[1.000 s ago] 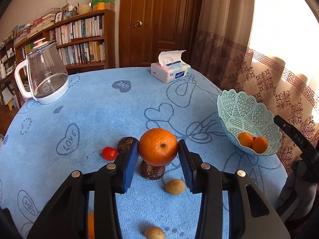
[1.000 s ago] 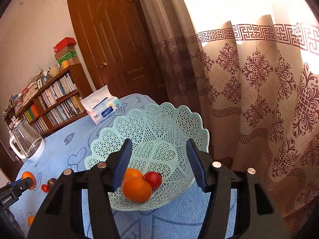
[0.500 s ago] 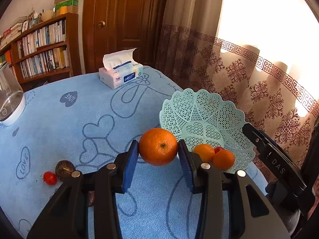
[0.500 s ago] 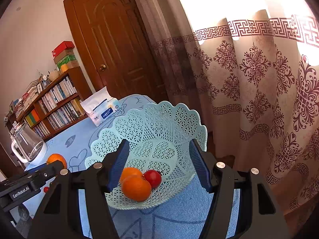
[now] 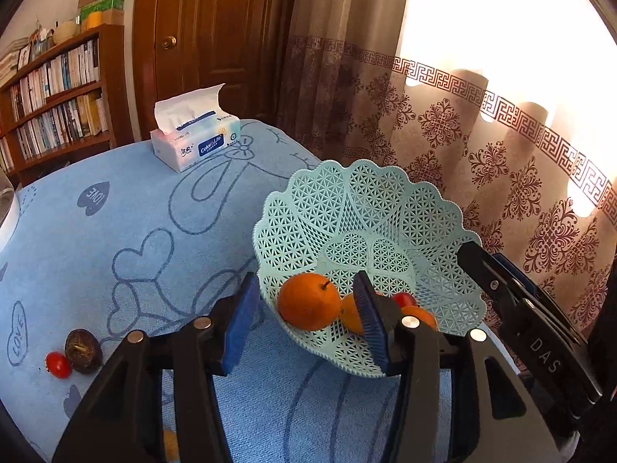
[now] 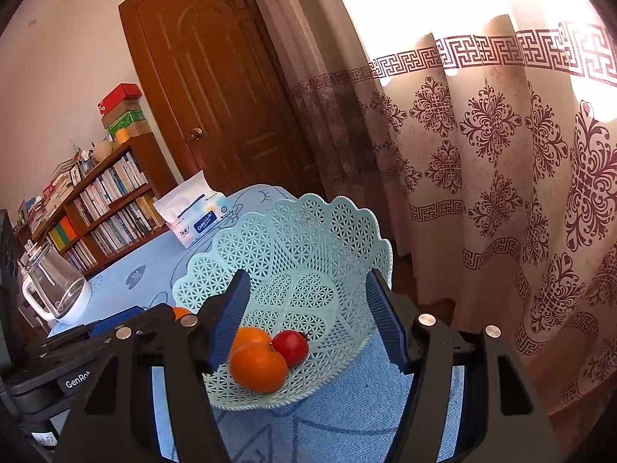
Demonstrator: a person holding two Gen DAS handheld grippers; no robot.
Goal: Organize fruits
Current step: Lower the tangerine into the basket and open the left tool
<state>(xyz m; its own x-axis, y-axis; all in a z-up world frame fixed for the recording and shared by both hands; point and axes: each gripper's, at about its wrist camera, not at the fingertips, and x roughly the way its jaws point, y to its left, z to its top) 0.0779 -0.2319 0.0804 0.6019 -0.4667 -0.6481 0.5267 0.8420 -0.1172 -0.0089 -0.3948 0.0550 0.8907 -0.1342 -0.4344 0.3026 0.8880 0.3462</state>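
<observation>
Left wrist view is showing the left gripper (image 5: 306, 322) with its jaws having just been opening: a second ago the blue pads were pressing on the big orange (image 5: 308, 301), and now both pads are standing clear of it, with a gap showing on either side. That orange is now sitting inside the mint lattice basket (image 5: 389, 208), near its front rim, beside the smaller oranges and a red fruit already there, so this drop-off is looking done. Beside it, the right gripper (image 6: 308, 318) is hanging with jaws partly open and gripping nothing, framing the basket from the other side; whether it is touching the rim I cannot tell. Further out on the blue worktop (image 5: 115, 239), a dark round fruit (image 5: 83, 351) and a small red tomato (image 5: 58, 364) are touching each other and still waiting to be collected, well apart from the basket
</observation>
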